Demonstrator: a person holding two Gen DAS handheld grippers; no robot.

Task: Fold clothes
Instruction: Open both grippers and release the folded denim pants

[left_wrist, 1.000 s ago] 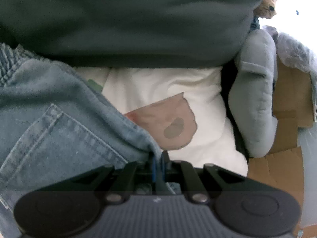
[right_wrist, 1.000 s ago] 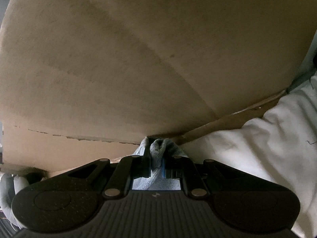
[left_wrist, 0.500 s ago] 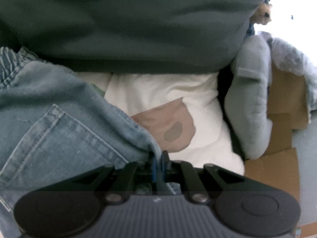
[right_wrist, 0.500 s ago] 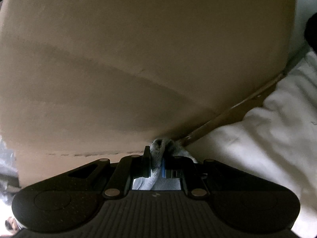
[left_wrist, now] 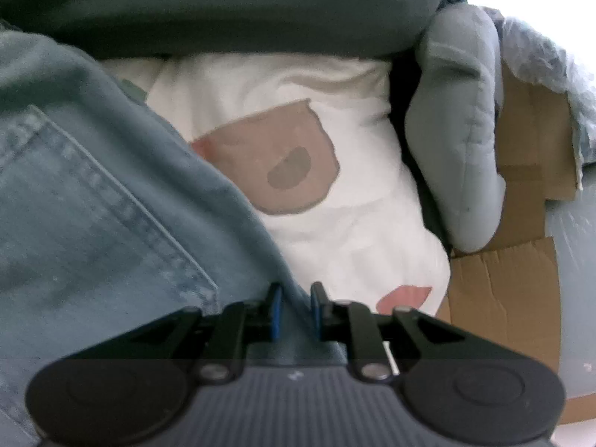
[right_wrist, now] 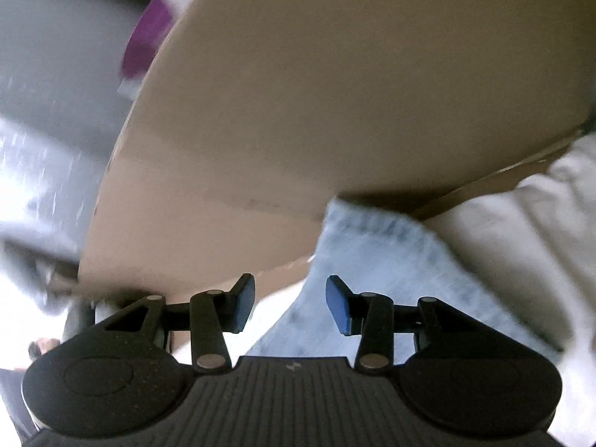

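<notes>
Light blue jeans [left_wrist: 93, 193] with a back pocket fill the left of the left wrist view, lying on a white cloth with a brown bear print [left_wrist: 283, 160]. My left gripper [left_wrist: 296, 307] has its fingers parted a little, and a fold of the denim runs between them. In the right wrist view another part of the jeans [right_wrist: 376, 260] lies in front of my right gripper [right_wrist: 291, 305]. That gripper is wide open, its blue pads [right_wrist: 337, 307] clear of the denim, which rests against a cardboard wall [right_wrist: 298, 111].
A dark green garment [left_wrist: 223, 0] hangs across the top above the white cloth. A grey padded item [left_wrist: 462, 130] and cardboard flaps [left_wrist: 521, 231] stand to the right. White fabric [right_wrist: 521, 242] lies right of the right gripper; a grey floor with something purple [right_wrist: 145, 44] shows upper left.
Both grippers were shut on the denim. The right one has opened wide, let the jeans go and swung left. The left fingers have spread apart and the view has moved closer.
</notes>
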